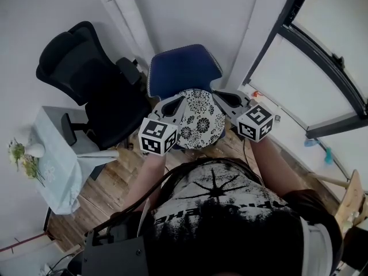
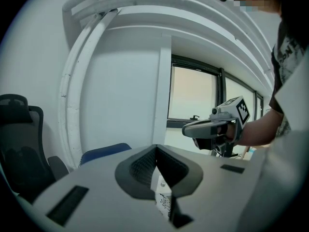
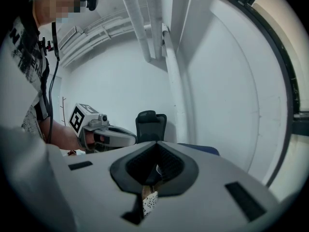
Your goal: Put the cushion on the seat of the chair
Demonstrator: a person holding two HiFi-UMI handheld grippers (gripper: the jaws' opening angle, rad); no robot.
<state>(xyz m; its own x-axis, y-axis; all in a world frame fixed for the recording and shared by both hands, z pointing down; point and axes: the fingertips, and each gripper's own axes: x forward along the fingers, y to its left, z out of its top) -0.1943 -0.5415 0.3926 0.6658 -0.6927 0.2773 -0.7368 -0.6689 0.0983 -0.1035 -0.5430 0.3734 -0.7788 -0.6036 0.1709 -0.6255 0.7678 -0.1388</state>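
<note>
Held a round, black-and-white patterned cushion [image 1: 201, 119] by opposite edges, with the left tool [image 1: 174, 104] clamped shut on one rim and the right tool [image 1: 224, 98] clamped shut on the other. Hung over the seat of the blue office chair [image 1: 184, 68], in front of its backrest; contact with the seat not discernible. Flanked on the left by a black office chair [image 1: 86, 73].

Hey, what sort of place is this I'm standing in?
Probably an office or workroom corner: a black office chair and a blue swivel chair stand near a large window, with a small cloth-covered table alongside.
</note>
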